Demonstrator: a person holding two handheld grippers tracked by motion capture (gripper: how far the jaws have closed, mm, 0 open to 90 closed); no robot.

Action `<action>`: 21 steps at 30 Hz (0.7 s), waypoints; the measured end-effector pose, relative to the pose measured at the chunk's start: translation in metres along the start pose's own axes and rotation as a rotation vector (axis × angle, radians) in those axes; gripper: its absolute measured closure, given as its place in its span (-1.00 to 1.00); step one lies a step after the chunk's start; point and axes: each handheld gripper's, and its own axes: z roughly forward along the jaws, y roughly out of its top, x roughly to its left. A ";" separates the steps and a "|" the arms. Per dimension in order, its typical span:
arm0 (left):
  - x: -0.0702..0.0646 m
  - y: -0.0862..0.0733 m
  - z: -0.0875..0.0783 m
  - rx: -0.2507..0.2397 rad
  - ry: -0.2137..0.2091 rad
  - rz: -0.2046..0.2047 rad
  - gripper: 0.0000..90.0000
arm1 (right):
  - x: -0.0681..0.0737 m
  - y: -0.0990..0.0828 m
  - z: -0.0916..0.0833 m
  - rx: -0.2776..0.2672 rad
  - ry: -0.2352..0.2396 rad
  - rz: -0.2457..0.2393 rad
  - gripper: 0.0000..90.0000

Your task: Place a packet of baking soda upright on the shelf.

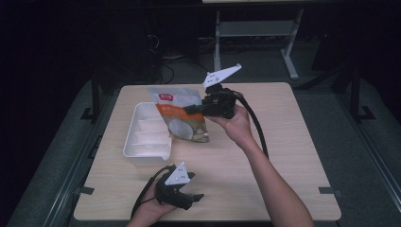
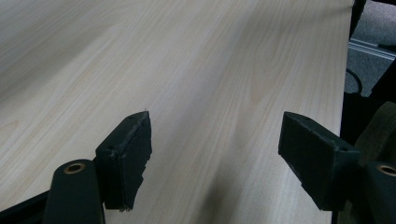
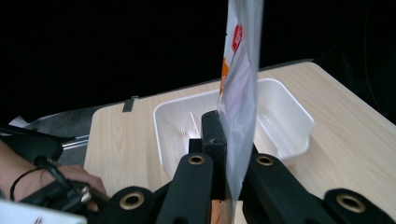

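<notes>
Snack bag [image 1: 182, 118] hangs clamped in the right gripper [image 1: 194, 109] beside the white tray [image 1: 142, 156]; left gripper [image 2: 215, 158] gapes wide, holding nothing.

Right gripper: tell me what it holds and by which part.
The right gripper is shut on the snack bag, pinching its side edge; the bag hangs above the white tray.

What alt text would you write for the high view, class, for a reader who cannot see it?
The right gripper holds a snack bag upright beside a white divided tray on a wooden table. The left gripper rests open near the table's front edge.
</notes>
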 end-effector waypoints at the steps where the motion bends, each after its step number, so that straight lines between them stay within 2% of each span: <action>1: 0.000 0.000 0.000 -0.001 0.000 0.001 -0.44 | 0.001 0.002 0.005 0.001 0.007 -0.004 1.00; 2: -0.001 -0.001 0.000 -0.002 -0.002 0.003 -0.44 | 0.003 0.007 0.015 0.003 0.020 -0.014 1.00; 6: 0.000 -0.002 0.000 -0.003 -0.006 0.000 -0.44 | 0.005 0.011 0.027 -0.004 0.038 -0.021 1.00; 8: 0.002 -0.003 0.000 -0.001 -0.008 -0.005 -0.45 | 0.006 0.014 0.042 -0.001 0.059 -0.027 1.00; 12: 0.002 -0.004 0.000 -0.003 -0.007 -0.003 -0.45 | 0.009 0.016 0.062 0.014 0.087 -0.045 1.00; 13: 0.002 -0.004 0.000 -0.003 -0.007 -0.003 -0.45 | 0.009 0.016 0.062 0.014 0.087 -0.045 1.00; 14: 0.002 -0.004 0.001 -0.001 -0.011 -0.004 -0.45 | 0.010 0.016 0.073 0.019 0.104 -0.051 1.00; 15: 0.002 -0.004 0.001 -0.001 -0.011 -0.004 -0.45 | 0.010 0.016 0.073 0.019 0.104 -0.051 1.00; 19: -0.001 -0.004 0.001 -0.003 -0.017 -0.008 -0.45 | 0.011 0.016 0.096 0.021 0.146 -0.061 1.00; 21: -0.001 -0.003 0.000 -0.003 -0.015 0.007 -0.45 | 0.011 0.016 0.101 0.020 0.156 -0.064 1.00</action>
